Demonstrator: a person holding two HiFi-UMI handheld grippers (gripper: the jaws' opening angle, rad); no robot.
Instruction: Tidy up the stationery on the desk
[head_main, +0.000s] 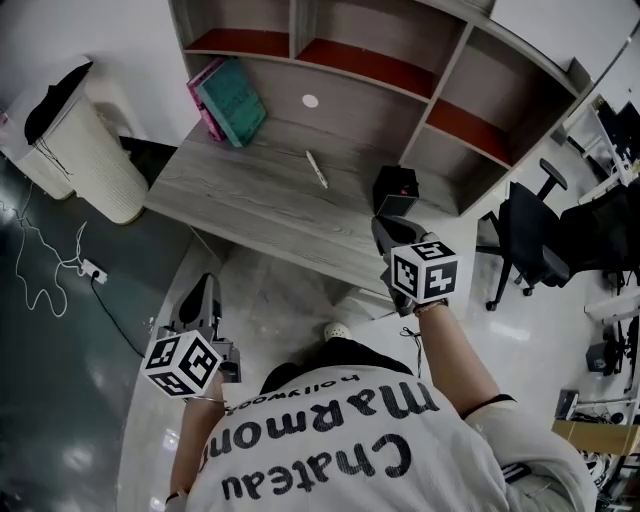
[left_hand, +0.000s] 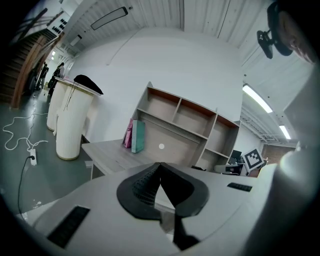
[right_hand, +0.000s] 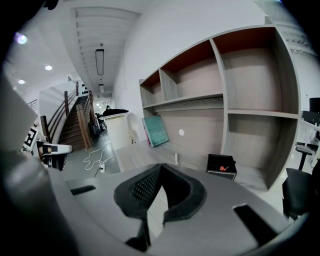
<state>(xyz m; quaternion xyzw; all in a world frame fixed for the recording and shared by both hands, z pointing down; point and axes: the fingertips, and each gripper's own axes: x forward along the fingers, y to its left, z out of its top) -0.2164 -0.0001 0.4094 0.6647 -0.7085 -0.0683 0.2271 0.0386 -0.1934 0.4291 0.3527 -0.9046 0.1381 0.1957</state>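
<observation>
Shirt (head_main: 330, 450) print, upside down: "Chateau Marmon…", "Hollywoo…"

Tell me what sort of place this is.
Probably an open office or workshop space: a wooden desk with a built-in shelf unit, a black swivel office chair beside it, and a staircase farther off.

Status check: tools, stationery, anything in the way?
Left tool shut, empty, low, short of the desk. Right tool shut, empty, at desk's front edge. Pen loose on desk, black box nearby. Path to pen open.
</observation>
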